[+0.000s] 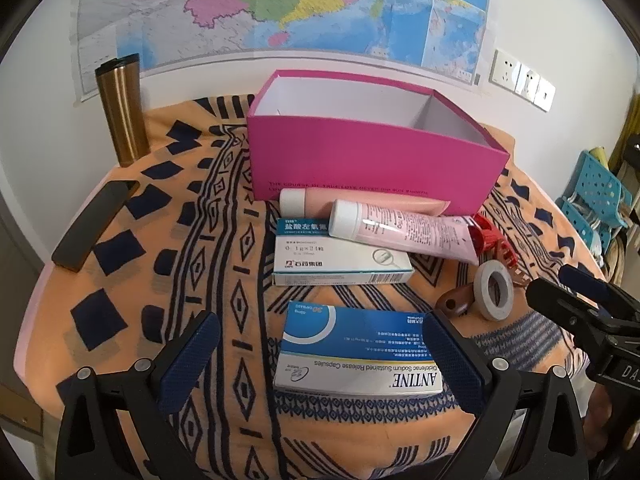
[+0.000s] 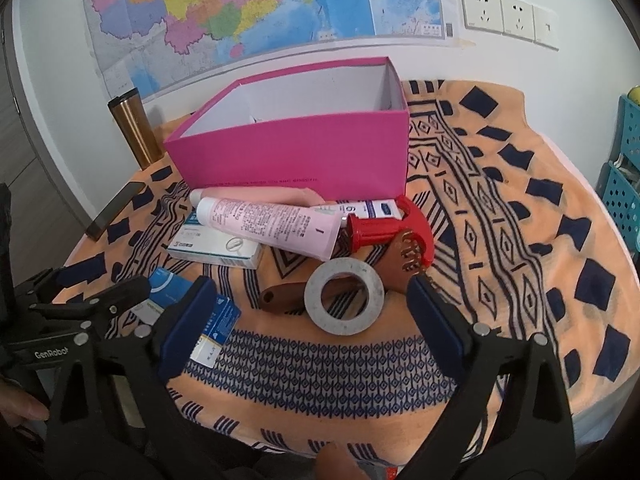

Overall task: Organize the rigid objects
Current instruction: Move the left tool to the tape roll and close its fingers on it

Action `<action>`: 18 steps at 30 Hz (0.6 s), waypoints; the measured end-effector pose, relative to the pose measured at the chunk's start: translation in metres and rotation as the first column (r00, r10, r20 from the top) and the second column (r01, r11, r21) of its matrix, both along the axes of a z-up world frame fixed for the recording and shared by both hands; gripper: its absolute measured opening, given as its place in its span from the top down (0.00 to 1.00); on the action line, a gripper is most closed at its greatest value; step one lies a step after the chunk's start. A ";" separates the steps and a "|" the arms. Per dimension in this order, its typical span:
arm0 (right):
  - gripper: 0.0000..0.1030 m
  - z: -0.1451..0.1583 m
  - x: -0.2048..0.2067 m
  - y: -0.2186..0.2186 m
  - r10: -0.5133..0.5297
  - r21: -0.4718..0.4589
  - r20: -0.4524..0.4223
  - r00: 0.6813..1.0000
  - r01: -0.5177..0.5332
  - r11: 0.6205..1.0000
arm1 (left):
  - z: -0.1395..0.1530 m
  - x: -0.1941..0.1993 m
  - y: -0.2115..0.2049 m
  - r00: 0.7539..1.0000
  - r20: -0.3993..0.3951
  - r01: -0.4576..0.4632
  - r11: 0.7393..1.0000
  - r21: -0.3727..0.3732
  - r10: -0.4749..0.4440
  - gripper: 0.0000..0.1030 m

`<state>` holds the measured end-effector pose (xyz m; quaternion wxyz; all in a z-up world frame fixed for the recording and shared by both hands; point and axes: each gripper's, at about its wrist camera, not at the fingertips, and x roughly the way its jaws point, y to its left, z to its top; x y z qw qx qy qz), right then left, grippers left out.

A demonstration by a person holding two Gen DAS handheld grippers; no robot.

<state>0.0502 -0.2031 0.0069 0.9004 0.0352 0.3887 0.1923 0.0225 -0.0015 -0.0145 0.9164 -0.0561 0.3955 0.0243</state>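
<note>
Left tool (image 1: 320, 360) wide open, straddling blue-white Antine capsule box (image 1: 356, 350); right tool (image 2: 316, 320) open, empty, near grey tape roll (image 2: 344, 296).

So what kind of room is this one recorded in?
Probably a home room, maybe a study or bedroom: a wall map above a table under patterned cloth, wall sockets, and medicine boxes beside a pink box.

A colourful map (image 1: 280, 4) hangs on the white wall, with 3 white sockets (image 2: 508, 14) to its right. A bronze tumbler (image 1: 122, 110) stands upright at the far left of the orange patterned cloth (image 2: 520, 200) covering the surface. A teal perforated crate (image 1: 596, 196) sits off to the right.
</note>
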 end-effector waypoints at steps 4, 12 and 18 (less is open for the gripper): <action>0.07 -0.009 0.003 0.000 0.000 -0.004 -0.025 1.000 0.000 1.000 | -0.009 0.005 0.000 1.000 -0.024 -0.003 1.000 -0.008 0.003 0.01; 0.07 -0.025 0.015 -0.003 -0.022 -0.014 -0.067 0.997 0.021 1.000 | -0.027 0.011 -0.003 0.998 -0.065 0.003 1.000 0.003 -0.003 0.01; 0.07 -0.033 0.022 -0.004 -0.028 -0.017 -0.085 0.996 0.027 0.999 | -0.027 0.013 -0.003 0.998 -0.068 0.010 1.000 0.000 -0.010 0.01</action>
